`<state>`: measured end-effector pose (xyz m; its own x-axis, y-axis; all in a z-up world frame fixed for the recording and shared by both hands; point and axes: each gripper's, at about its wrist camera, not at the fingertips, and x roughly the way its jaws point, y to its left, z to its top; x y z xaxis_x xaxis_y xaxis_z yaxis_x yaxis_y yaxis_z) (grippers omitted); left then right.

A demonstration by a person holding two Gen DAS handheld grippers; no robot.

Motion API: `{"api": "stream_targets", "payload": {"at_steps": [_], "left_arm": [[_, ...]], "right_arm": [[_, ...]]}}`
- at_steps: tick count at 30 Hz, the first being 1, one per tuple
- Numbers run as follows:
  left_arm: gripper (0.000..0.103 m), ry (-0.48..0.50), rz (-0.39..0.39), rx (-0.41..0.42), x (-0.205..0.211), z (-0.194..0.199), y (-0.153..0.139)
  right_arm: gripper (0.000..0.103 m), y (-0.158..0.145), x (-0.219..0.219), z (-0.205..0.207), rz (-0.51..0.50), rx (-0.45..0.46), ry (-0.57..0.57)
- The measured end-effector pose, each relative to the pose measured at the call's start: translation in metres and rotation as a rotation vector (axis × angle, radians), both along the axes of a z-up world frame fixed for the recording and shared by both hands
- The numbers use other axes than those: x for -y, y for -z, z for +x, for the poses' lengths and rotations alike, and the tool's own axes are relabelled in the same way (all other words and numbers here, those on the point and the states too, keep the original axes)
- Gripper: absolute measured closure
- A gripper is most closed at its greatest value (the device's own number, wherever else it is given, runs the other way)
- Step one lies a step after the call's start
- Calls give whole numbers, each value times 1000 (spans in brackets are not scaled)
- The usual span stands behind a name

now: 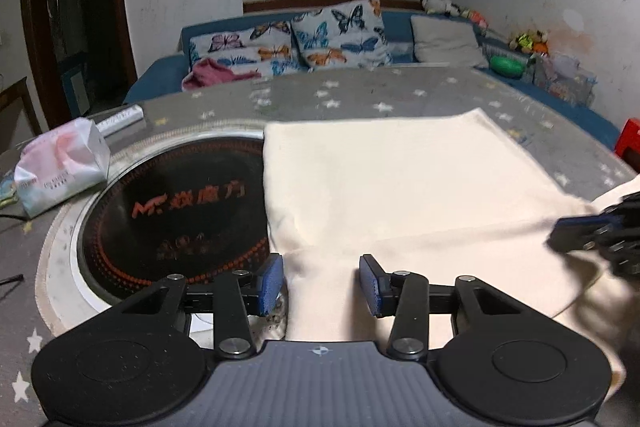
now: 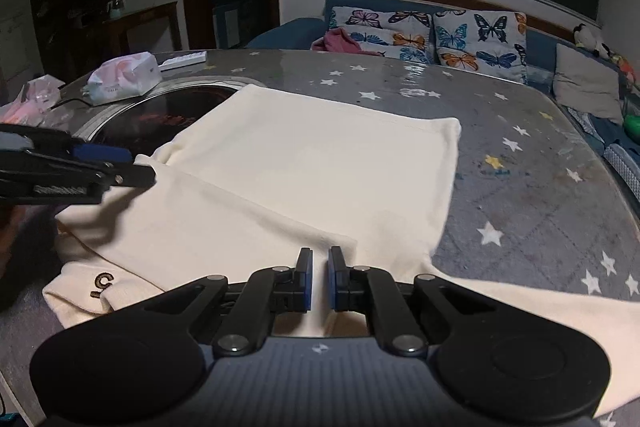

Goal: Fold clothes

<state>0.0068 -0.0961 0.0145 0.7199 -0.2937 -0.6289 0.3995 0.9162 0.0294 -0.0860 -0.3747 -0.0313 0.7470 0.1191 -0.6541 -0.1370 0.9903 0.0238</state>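
- While it carries everything else, the counter (image 2: 520, 163) is the largest thing: a rounded top under a grey cover printed with white and yellow stars, with a blue sofa and butterfly cushions (image 2: 476, 39) behind it toward 12 o'clock.
- The cream garment (image 2: 304, 167) lies flat on the counter in the middle of the right wrist view, partly folded; its far hem runs from 11 to 1 o'clock, a folded layer crosses it on a diagonal, and a sleeve trails off toward 4 o'clock. A small dark embroidered mark sits on the near edge at 8 o'clock. The cloth looks smooth, with few creases.
- A round black induction hob (image 1: 176, 211), ringed in metal and printed with orange lettering, is set into the counter at 9 o'clock in the left wrist view; the garment's left edge overlaps its rim.
- A soft pack of tissues (image 1: 60, 167) rests near the hob at 10 o'clock, with a white remote just beyond it.
- The right gripper (image 2: 320, 279) sits low over the garment's near edge at 6 o'clock; its blue-padded fingers are almost together, leaving a narrow gap, and whether they pinch cloth I cannot tell.
- The left gripper (image 1: 320, 283) hangs over the garment's left part beside the hob, its fingers well apart and holding nothing.
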Motion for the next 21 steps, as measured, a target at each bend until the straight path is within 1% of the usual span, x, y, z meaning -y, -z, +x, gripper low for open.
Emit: {"api": "stream_targets", "payload": {"at_steps": [5, 8, 10, 12, 14, 15, 17, 19, 21], "left_arm": [[59, -2, -1, 5, 1, -2, -2], [57, 9, -1, 13, 4, -6, -6], [56, 22, -4, 26, 8, -10, -10], [56, 37, -2, 40, 12, -15, -13], [54, 50, 4, 53, 17, -20, -17], [52, 56, 7, 59, 19, -22, -18], [52, 63, 14, 67, 22, -26, -20], [52, 64, 20, 67, 25, -27, -21], [51, 62, 28, 66, 27, -28, -21]], "right_arm": [[91, -9, 22, -19, 19, 31, 80], [87, -15, 46, -38, 15, 55, 179], [82, -14, 67, -50, -4, 58, 262], [80, -13, 89, -61, -20, 56, 349], [70, -10, 111, -70, -40, 55, 442], [62, -9, 121, -75, -54, 56, 488], [62, -6, 142, -83, -65, 64, 560], [59, -5, 160, -88, -54, 71, 614], [58, -2, 175, -90, -38, 76, 656]]}}
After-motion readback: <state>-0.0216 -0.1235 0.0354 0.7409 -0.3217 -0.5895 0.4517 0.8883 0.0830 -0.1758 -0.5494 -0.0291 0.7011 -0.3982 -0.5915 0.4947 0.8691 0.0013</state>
